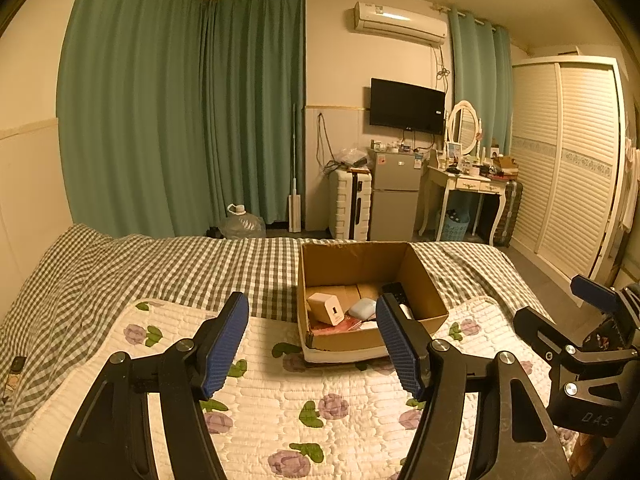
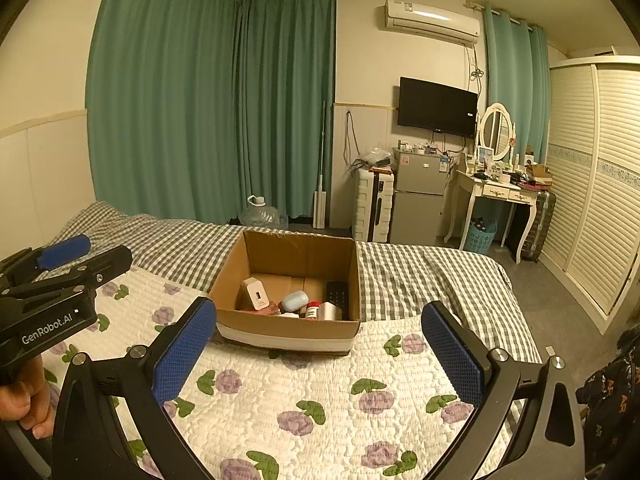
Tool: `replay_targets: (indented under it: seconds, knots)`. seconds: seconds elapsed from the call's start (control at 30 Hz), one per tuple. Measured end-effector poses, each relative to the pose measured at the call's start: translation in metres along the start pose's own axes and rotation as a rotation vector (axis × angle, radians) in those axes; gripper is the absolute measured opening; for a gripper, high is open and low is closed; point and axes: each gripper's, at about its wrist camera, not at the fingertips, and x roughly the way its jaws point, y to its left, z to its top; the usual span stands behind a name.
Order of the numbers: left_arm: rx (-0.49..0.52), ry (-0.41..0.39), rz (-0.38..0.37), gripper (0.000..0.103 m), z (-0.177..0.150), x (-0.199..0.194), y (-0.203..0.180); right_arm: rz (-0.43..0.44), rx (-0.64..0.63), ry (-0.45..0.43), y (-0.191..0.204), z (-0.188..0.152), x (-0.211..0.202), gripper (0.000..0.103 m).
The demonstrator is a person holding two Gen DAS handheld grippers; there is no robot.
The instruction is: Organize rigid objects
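Observation:
An open cardboard box (image 1: 360,258) (image 2: 288,326) stands on the bed ahead of both grippers. Inside lie a pink cube charger (image 1: 326,309) (image 2: 254,293), a pale blue oval case (image 1: 362,308) (image 2: 295,301), a black remote (image 1: 394,291) (image 2: 337,294), a small red-capped bottle (image 2: 312,310) and a white cylinder (image 2: 330,311). My left gripper (image 1: 310,308) is open and empty, just short of the box's near left corner. My right gripper (image 2: 319,320) is open wide and empty in front of the box. Each gripper shows at the edge of the other's view.
A white quilt with purple flowers (image 2: 304,400) covers the near bed, over a grey checked sheet (image 1: 160,264). A hand (image 2: 24,400) holds the left gripper's handle. Beyond the bed stand a water jug (image 1: 242,224), a suitcase, a small fridge (image 1: 396,200), a dressing table and a wardrobe.

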Motion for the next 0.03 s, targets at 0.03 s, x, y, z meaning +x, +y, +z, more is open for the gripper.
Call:
replay_targets:
  seconds: [0.03]
  knots:
    - [-0.002, 0.004, -0.001, 0.069, 0.0002, 0.0008, 0.0000, 0.000, 0.000, 0.002, 0.0001, -0.0003, 0.0005, 0.103]
